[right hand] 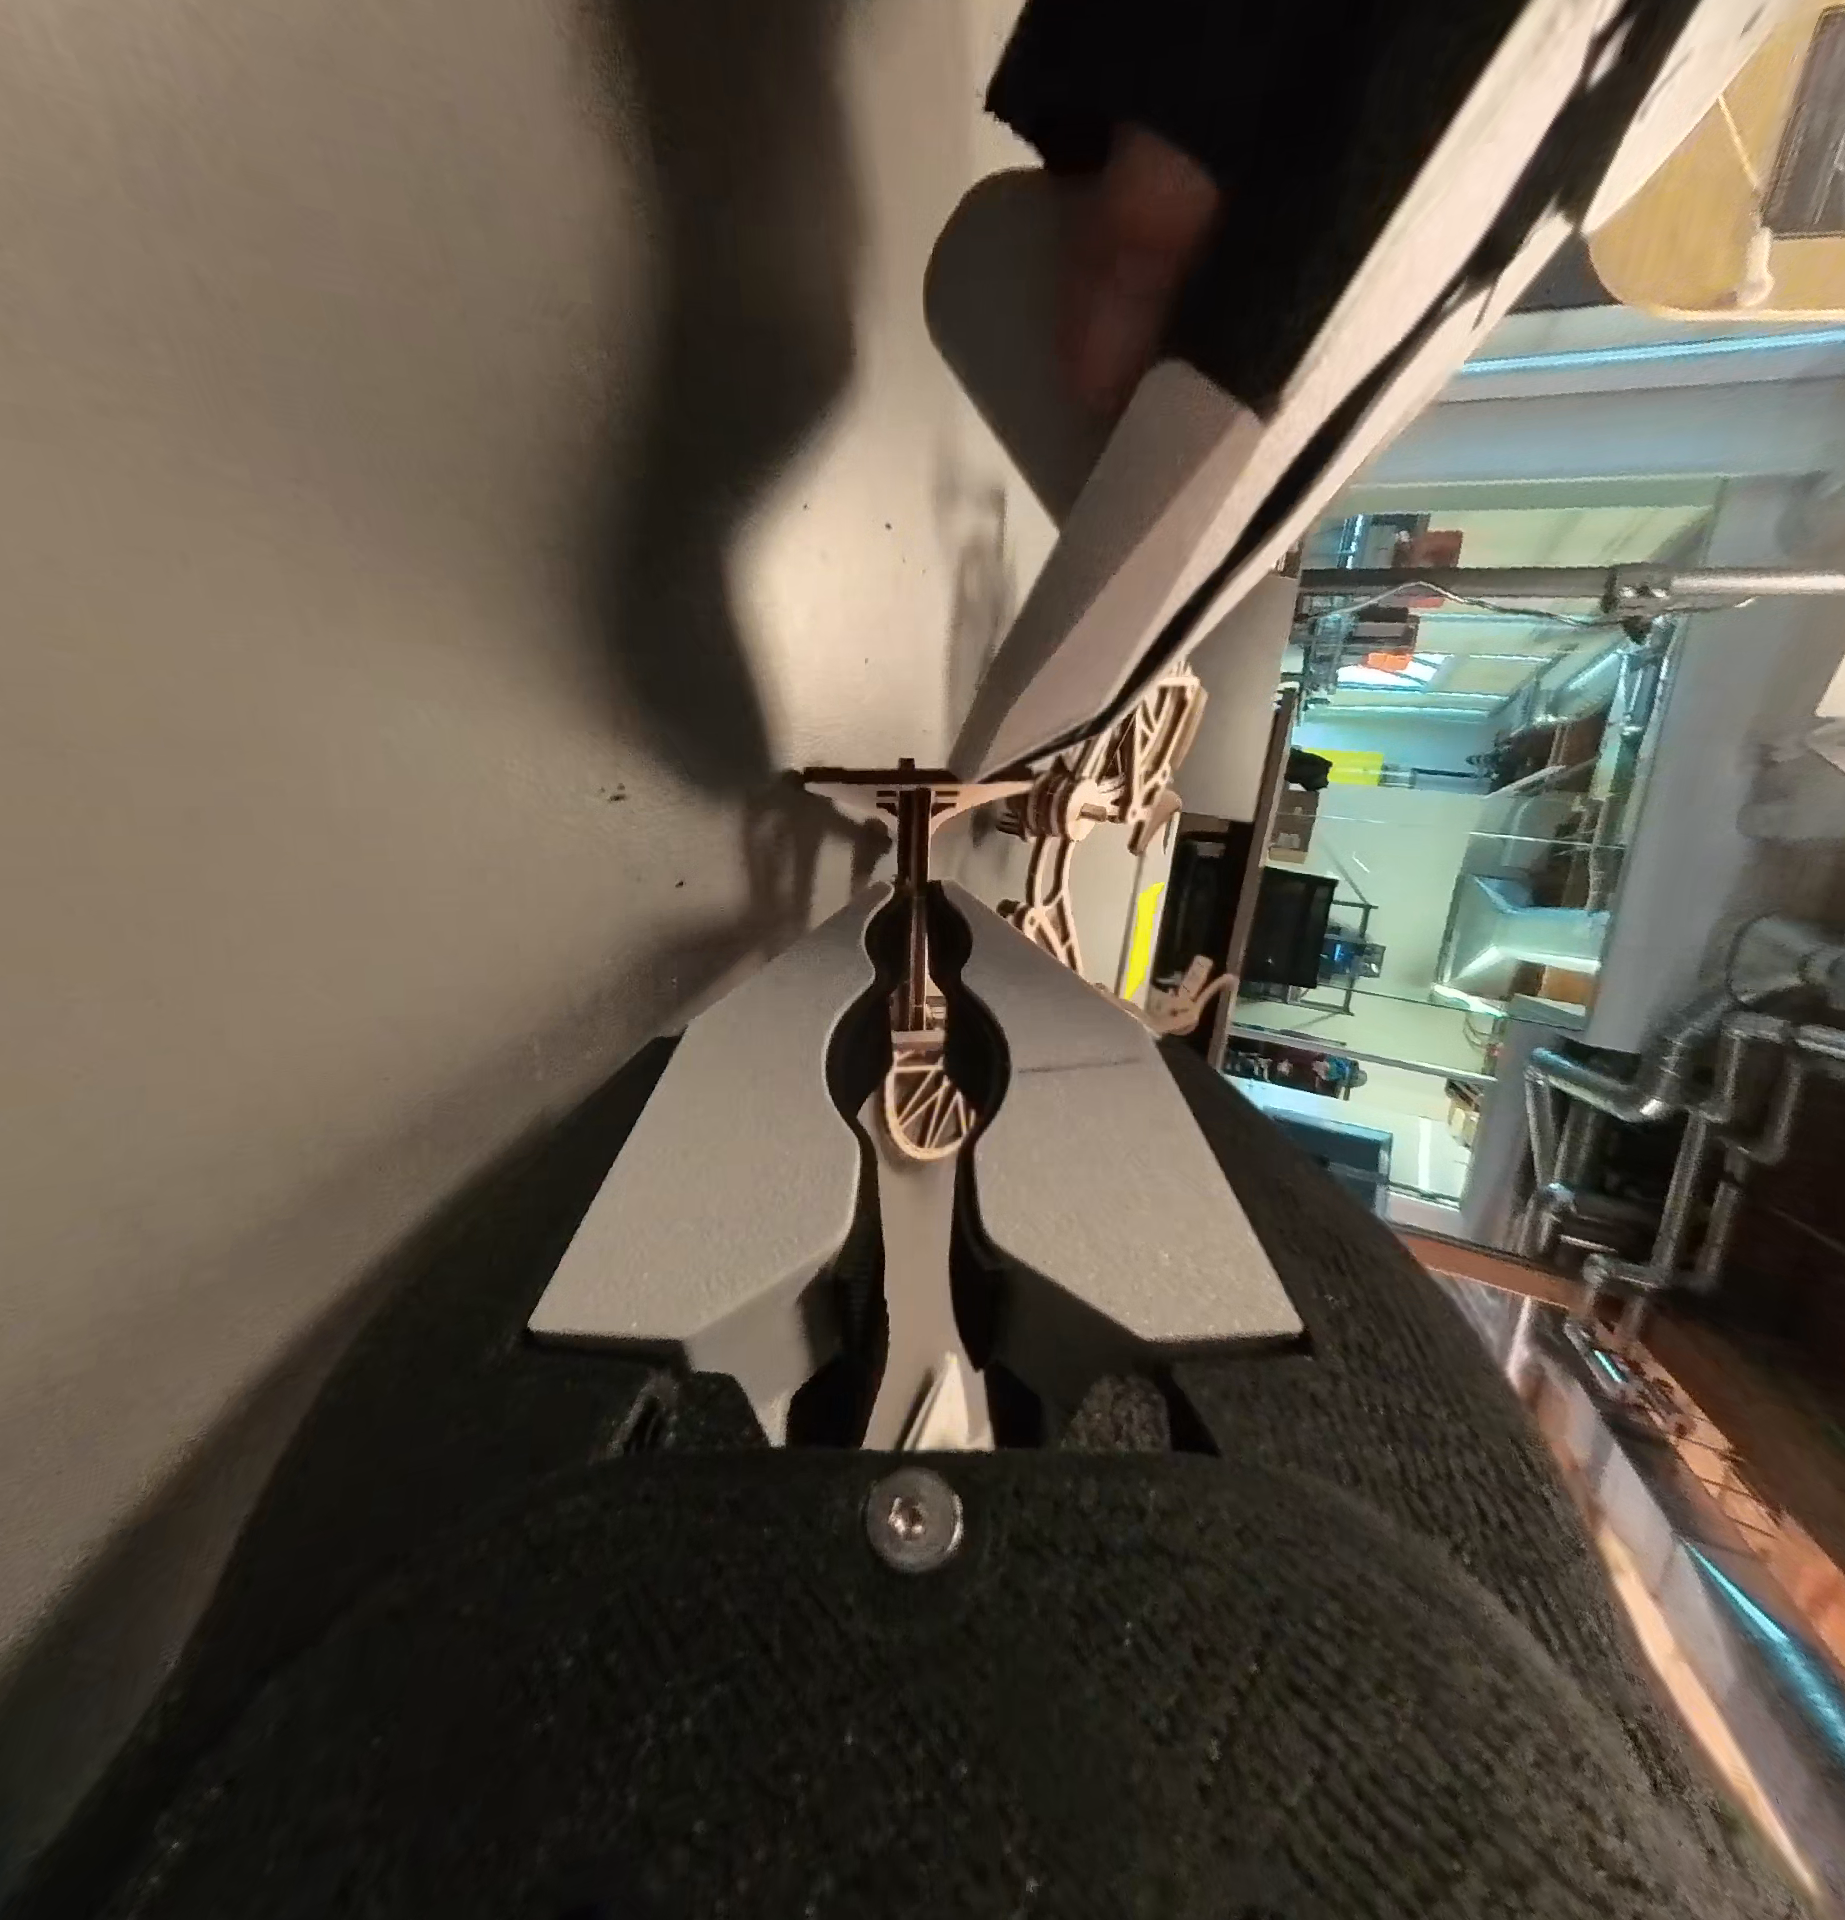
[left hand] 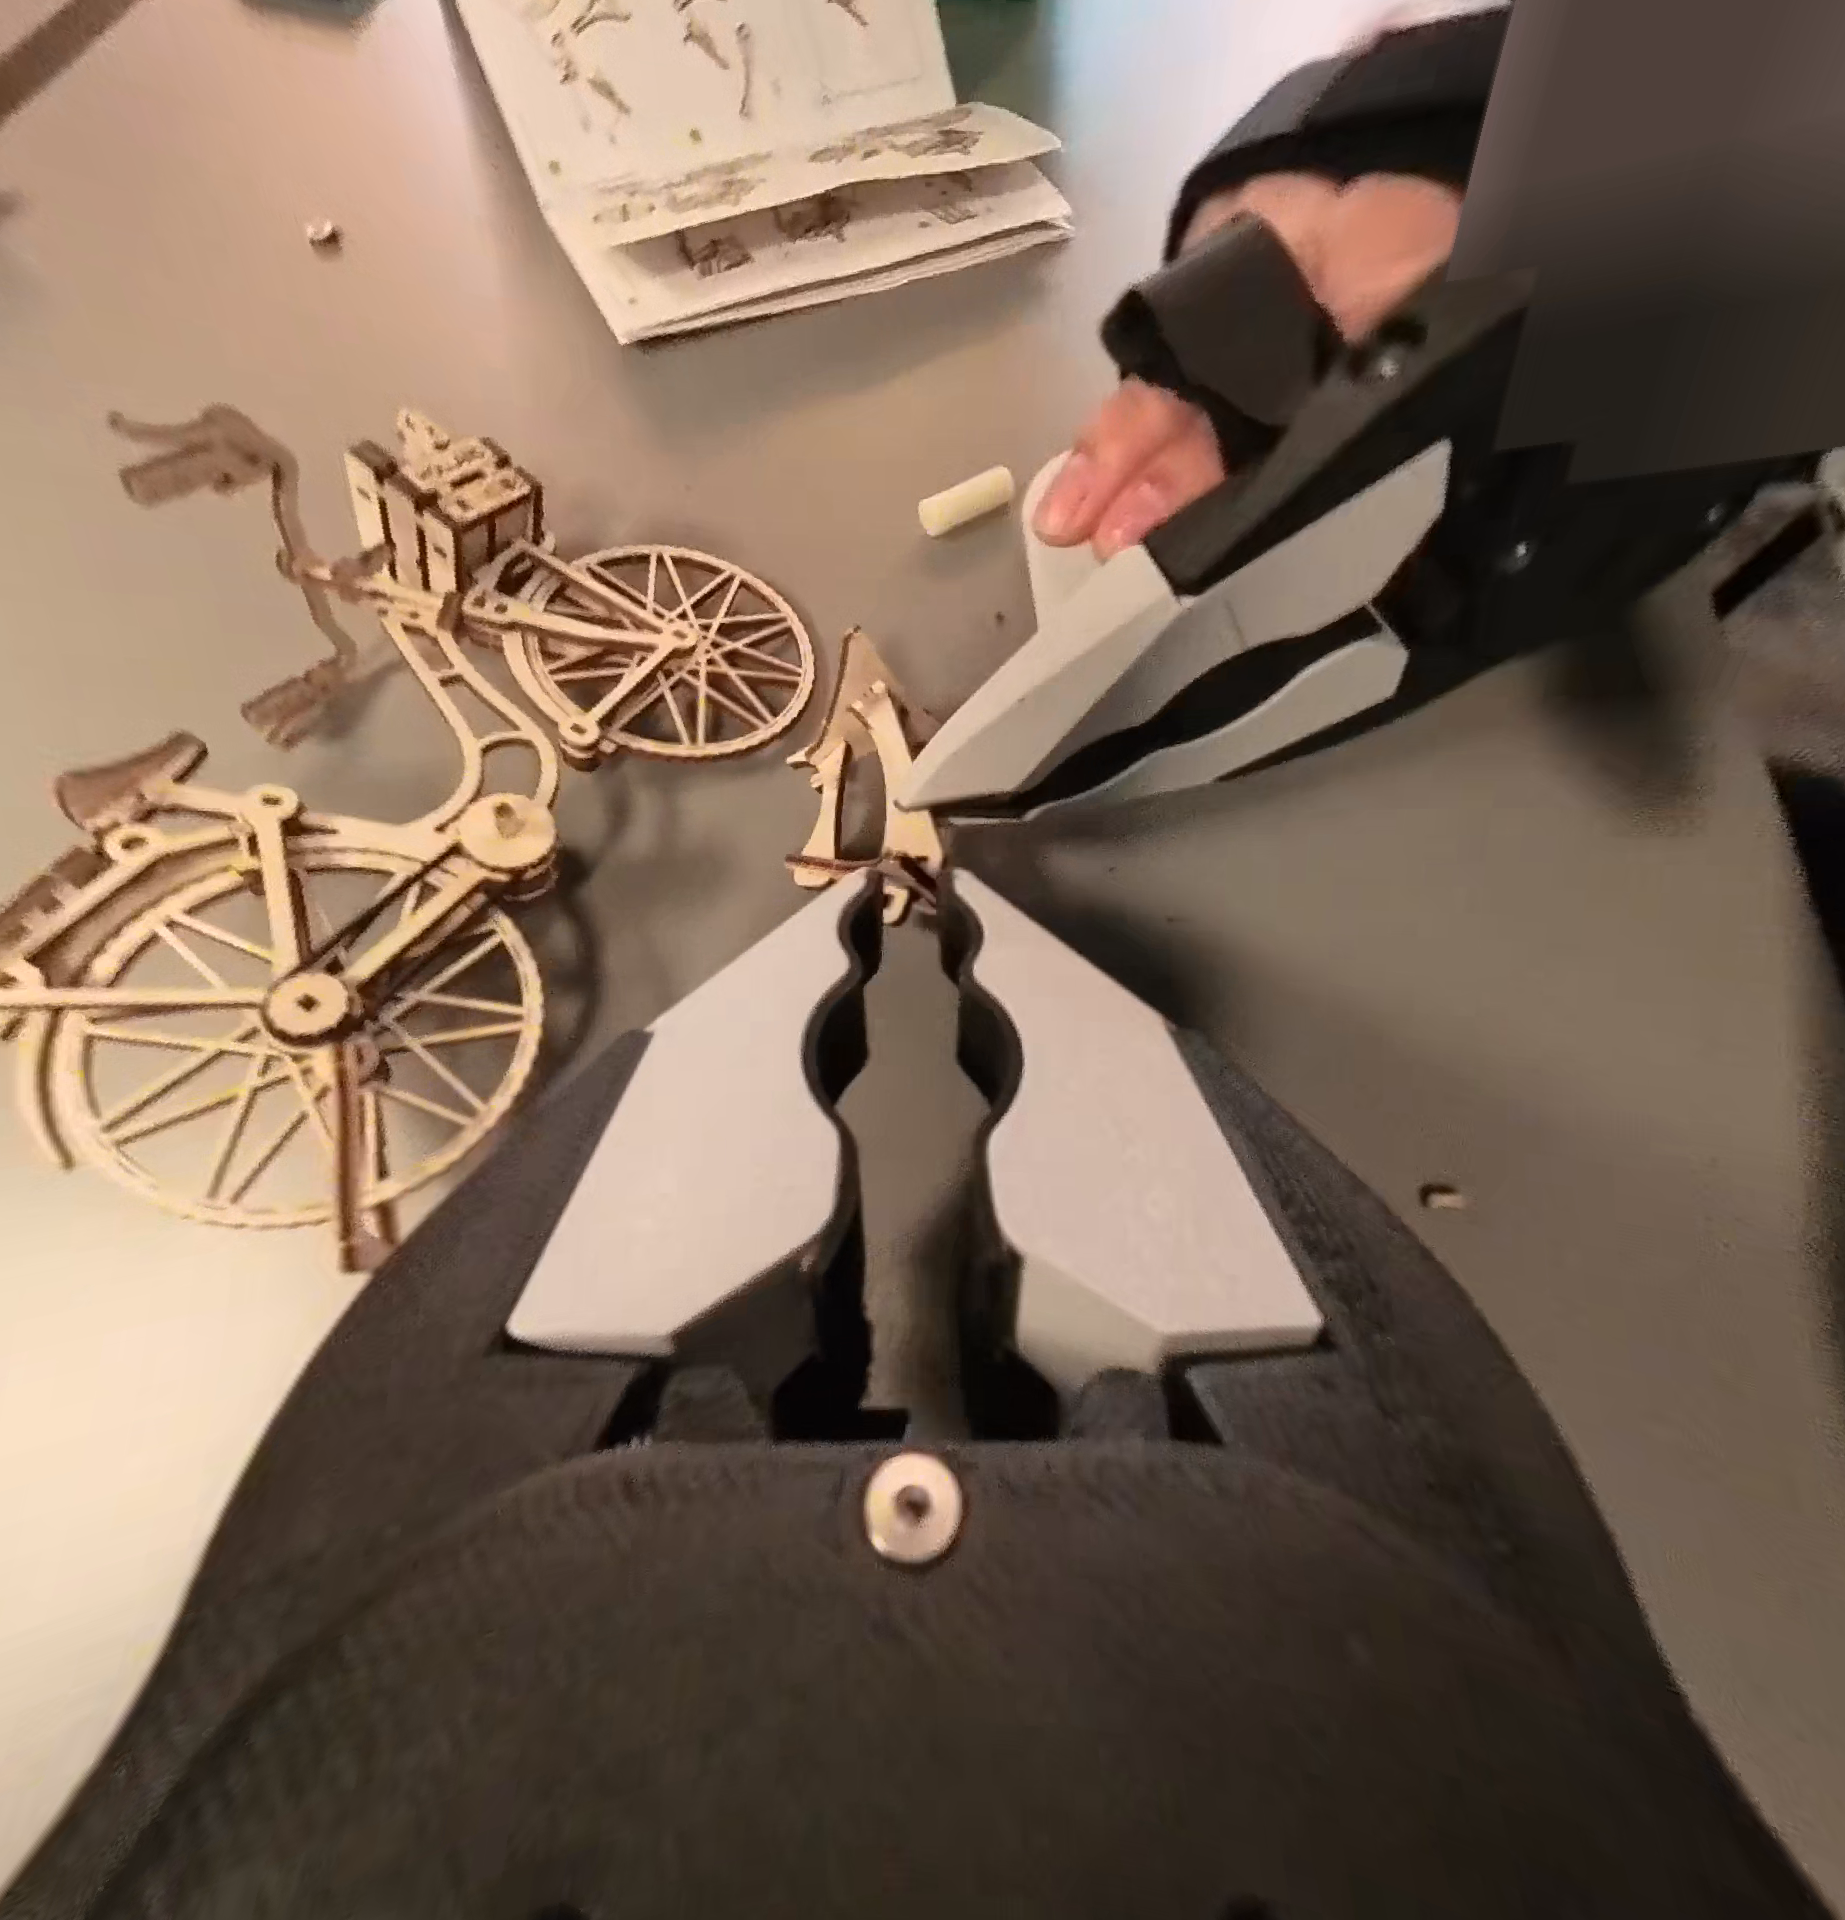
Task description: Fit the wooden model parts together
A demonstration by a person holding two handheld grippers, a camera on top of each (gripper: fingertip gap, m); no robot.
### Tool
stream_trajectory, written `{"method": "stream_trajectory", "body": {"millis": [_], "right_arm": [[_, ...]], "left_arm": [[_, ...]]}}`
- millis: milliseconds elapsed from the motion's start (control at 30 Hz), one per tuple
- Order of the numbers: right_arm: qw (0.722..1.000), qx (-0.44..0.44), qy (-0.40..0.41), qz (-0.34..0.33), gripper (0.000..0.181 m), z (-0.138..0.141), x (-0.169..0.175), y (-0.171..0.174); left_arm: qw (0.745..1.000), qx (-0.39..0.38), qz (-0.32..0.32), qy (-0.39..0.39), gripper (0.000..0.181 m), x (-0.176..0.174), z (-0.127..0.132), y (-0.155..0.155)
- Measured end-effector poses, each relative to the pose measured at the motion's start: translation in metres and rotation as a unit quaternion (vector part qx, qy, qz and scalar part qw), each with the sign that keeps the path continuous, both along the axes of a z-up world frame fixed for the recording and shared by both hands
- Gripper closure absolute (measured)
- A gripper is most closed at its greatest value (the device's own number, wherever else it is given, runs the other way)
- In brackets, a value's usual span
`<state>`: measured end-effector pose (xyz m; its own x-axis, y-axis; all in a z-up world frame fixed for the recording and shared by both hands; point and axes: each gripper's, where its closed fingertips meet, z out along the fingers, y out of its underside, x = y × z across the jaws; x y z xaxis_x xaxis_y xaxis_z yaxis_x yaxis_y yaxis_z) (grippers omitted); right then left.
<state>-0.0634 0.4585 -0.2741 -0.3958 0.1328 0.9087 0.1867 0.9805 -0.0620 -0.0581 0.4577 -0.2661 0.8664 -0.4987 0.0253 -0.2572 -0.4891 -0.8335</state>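
A small wooden part [left hand: 858, 743], a flat, pointed piece with cross tabs, is held upright just above the grey table [left hand: 1313, 987]. My left gripper [left hand: 905, 883] is shut on its near lower end. My right gripper [left hand: 923, 805] reaches in from the right and is shut on the same part. In the right wrist view my right gripper [right hand: 913, 888] clamps the part [right hand: 913, 821] edge-on. There my left gripper [right hand: 985, 774] comes down from the upper right. A wooden bicycle model [left hand: 310, 1003] lies flat to the left.
A folded instruction booklet [left hand: 783, 177] lies at the back of the table. A small white cylinder [left hand: 965, 499] lies near the person's hand [left hand: 1136, 478]. A tiny nut [left hand: 323, 231] sits at the far left. A wood crumb [left hand: 1443, 1195] lies to the right.
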Motion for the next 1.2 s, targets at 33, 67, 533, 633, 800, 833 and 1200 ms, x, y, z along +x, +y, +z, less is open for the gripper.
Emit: {"method": "stream_trajectory", "body": {"millis": [33,67,533,633,800,833,1200], "right_arm": [[1.000,0.006,0.001,-0.003,0.181,-0.001,0.001,0.001],[1.000,0.012,0.002,-0.006,0.181,-0.001,0.001,0.002],[0.997,0.057,0.013,-0.051,0.180,-0.004,0.004,0.013],[0.997,0.062,0.013,-0.052,0.181,-0.003,0.004,0.013],[0.994,0.086,0.013,-0.060,0.181,-0.003,0.004,0.016],[0.994,0.088,0.013,-0.062,0.181,-0.003,0.003,0.016],[0.995,0.050,0.020,-0.085,0.181,-0.003,0.003,0.016]], "left_arm": [[1.000,-0.008,0.009,-0.014,0.170,0.001,-0.001,0.000],[0.999,-0.014,0.018,-0.023,0.171,0.001,-0.002,0.000],[0.989,-0.030,0.109,-0.097,0.173,-0.004,-0.002,0.007],[0.990,-0.022,0.122,-0.073,0.175,-0.007,-0.002,0.010],[0.990,-0.018,0.130,-0.046,0.176,-0.008,-0.003,0.012],[0.990,-0.020,0.132,-0.053,0.176,-0.008,-0.003,0.013],[0.988,-0.022,0.139,-0.067,0.179,-0.009,-0.001,0.015]]}}
